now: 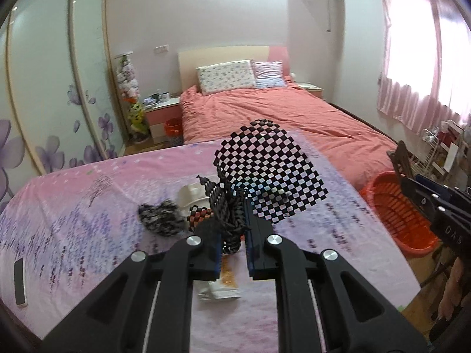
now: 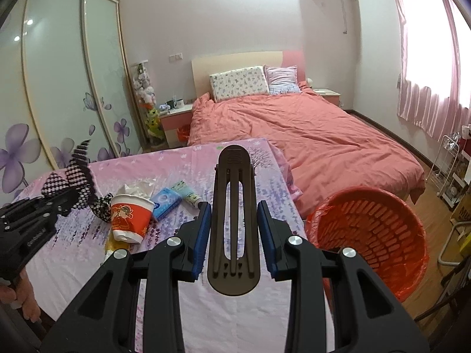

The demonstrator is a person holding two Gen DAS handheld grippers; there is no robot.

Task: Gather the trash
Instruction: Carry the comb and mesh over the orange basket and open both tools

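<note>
So at this point both hands were loaded. The left gripper had its jaws pinched together on a black-and-white checkered cloth, most of it fanned out above the fingers and lifted off the table, with a twisted bit bunched down between the blue pads. The right gripper was carrying a dark brown flat plastic piece (some kind of slotted stand or clip, couldn't tell exactly), but its jaws looked apart, with daylight between each pad and the piece, so honestly I couldn't tell what was actually gripping it. The orange trash basket sat on the floor just off the table's right edge, lined with a red bag. Still on the table near its left side: a red paper cup lying tipped, a blue tissue pack, a small tube and crumpled tissue, all close together. My take on doing this step well: swing the right hand fully over the basket's mouth before letting go, since that piece is long and could catch the rim and flip onto the floor. Same for the cloth, get the hanging part inside the rim first, then open.
</note>
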